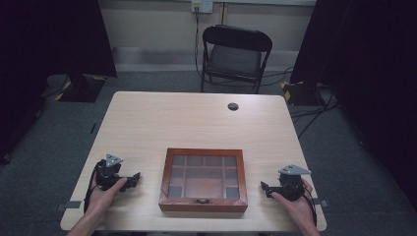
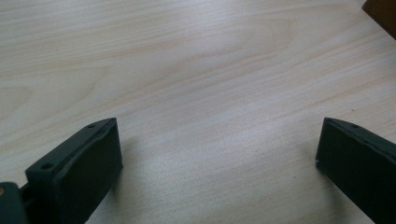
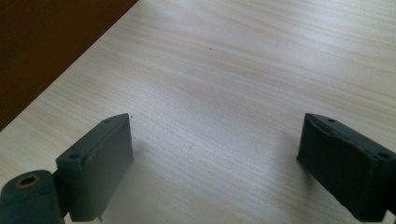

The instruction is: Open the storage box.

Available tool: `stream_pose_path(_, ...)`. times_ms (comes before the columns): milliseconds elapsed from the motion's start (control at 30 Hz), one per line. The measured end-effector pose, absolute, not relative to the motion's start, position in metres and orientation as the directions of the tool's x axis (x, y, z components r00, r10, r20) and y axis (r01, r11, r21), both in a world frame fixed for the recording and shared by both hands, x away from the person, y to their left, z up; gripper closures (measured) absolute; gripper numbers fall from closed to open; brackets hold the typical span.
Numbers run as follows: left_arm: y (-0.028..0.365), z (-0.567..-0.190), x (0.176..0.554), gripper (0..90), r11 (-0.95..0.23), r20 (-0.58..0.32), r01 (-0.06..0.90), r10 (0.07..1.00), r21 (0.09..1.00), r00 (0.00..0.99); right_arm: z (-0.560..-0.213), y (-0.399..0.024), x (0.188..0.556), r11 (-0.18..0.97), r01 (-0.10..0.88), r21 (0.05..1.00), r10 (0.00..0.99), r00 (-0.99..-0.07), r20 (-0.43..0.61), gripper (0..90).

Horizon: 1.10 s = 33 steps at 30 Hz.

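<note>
Lying closed at the near middle of the table [image 1: 196, 118]: wooden box [image 1: 203, 180] with glass-paned lid. Resting left of it, apart: left gripper [image 2: 217, 163], jaws standing wide, gripping nothing. Resting right of it, apart: right gripper [image 3: 215, 163], likewise spread wide, empty.

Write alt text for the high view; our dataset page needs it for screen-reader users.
A closed wooden box with a glass lid sits near the front of a table, between a person's open left gripper and right gripper. A black chair stands behind.
</note>
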<state>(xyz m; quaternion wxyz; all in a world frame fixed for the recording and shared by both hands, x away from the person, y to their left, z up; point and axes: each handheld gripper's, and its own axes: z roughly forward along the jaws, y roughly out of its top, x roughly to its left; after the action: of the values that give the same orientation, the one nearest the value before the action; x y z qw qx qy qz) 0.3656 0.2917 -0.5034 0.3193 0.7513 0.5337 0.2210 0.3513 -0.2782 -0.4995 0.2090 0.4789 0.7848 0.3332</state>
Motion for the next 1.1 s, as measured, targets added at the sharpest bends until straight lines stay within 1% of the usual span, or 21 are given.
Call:
stream_pose_path(33,0.292,-0.503,0.366,0.0,-0.226,-0.009,0.661,0.943,0.716,0.333,-0.499,-0.278,0.351,0.319,0.612,0.723,0.891,-0.454,-0.009,9.8)
stream_pose_path(100,0.292,-0.503,0.366,0.0,-0.227,-0.008,0.661,0.943,0.716,0.333,-0.498,-0.278,0.351,0.324,0.615,0.719,0.888,-0.459,-0.008,14.2)
stream_pose_path(200,0.292,-0.503,0.366,0.0,-0.227,-0.008,0.661,0.943,0.716,0.333,-0.496,-0.277,0.351,0.330,0.625,0.708,0.885,-0.466,0.000,16.2)
stream_pose_path(267,0.292,-0.503,0.366,0.0,-0.227,-0.008,0.661,0.943,0.716,0.333,-0.493,-0.276,0.351,0.339,0.624,0.704,0.873,-0.487,0.011,21.5)
stream_pose_path(367,0.292,-0.504,0.366,0.0,-0.225,-0.011,0.660,0.943,0.717,0.334,-0.488,-0.274,0.351,0.335,0.629,0.701,0.866,-0.499,0.034,22.1)
stream_pose_path(467,0.290,-0.504,0.367,0.0,-0.226,-0.009,0.660,0.943,0.717,0.332,-0.482,-0.271,0.350,0.317,0.625,0.713,0.856,-0.512,0.068,25.6)
stream_pose_path(500,0.290,-0.503,0.367,0.0,-0.228,-0.008,0.660,0.942,0.716,0.335,-0.479,-0.269,0.349,0.316,0.626,0.713,0.851,-0.520,0.080,28.8)
stream_pose_path(567,0.290,-0.503,0.367,0.0,-0.231,-0.007,0.659,0.941,0.716,0.337,-0.471,-0.267,0.349,0.332,0.612,0.718,0.832,-0.549,0.083,31.2)
stream_pose_path(633,0.290,-0.503,0.367,0.0,-0.231,-0.007,0.659,0.941,0.715,0.337,-0.464,-0.265,0.348,0.310,0.599,0.738,0.820,-0.561,0.112,34.0)
stream_pose_path(733,0.290,-0.503,0.367,0.0,-0.229,-0.007,0.660,0.942,0.716,0.335,-0.455,-0.256,0.345,0.311,0.580,0.753,0.789,-0.600,0.136,37.4)
stream_pose_path(1100,0.288,-0.503,0.369,0.0,-0.231,-0.006,0.659,0.942,0.715,0.336,-0.427,-0.208,0.342,0.384,0.502,0.775,0.654,-0.741,0.155,45.7)
